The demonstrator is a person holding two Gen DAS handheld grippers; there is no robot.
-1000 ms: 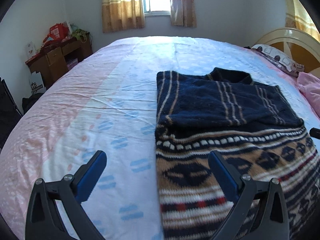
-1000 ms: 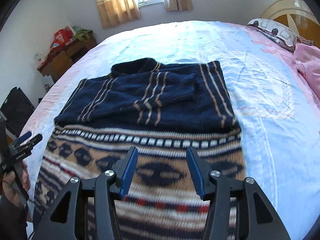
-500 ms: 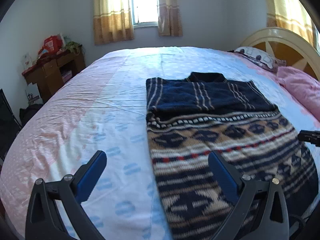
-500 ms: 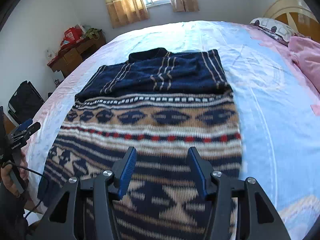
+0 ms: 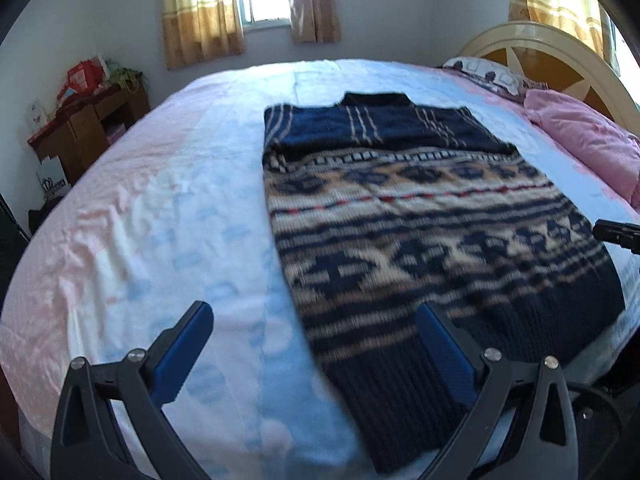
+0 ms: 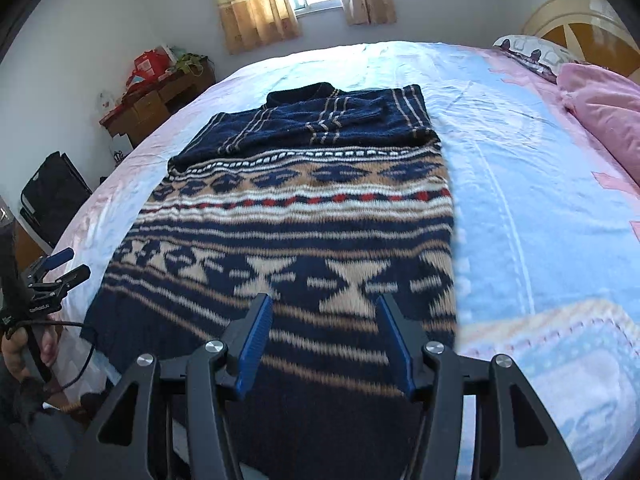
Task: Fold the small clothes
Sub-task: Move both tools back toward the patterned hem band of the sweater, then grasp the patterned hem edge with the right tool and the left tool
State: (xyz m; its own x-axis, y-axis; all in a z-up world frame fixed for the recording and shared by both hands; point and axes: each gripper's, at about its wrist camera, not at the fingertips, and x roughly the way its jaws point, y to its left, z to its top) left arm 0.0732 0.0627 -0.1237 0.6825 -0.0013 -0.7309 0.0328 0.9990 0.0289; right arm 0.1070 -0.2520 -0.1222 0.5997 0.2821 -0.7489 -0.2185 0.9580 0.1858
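A navy, tan and white patterned knit sweater lies flat on the bed, sleeves folded across its chest, collar at the far end. It also shows in the right wrist view. My left gripper is open and empty, above the sweater's near left hem corner and the sheet. My right gripper is open and empty, above the sweater's near hem. The left gripper also shows at the left edge of the right wrist view, and a right fingertip at the right edge of the left wrist view.
The bed has a pink and blue sheet. A pink quilt and a pillow lie by the headboard at right. A wooden desk stands by the far left wall. A black bag sits on the floor.
Both grippers have pulled back toward the near edge of the bed, from over the sweater's middle to its hem. The sweater has not moved.
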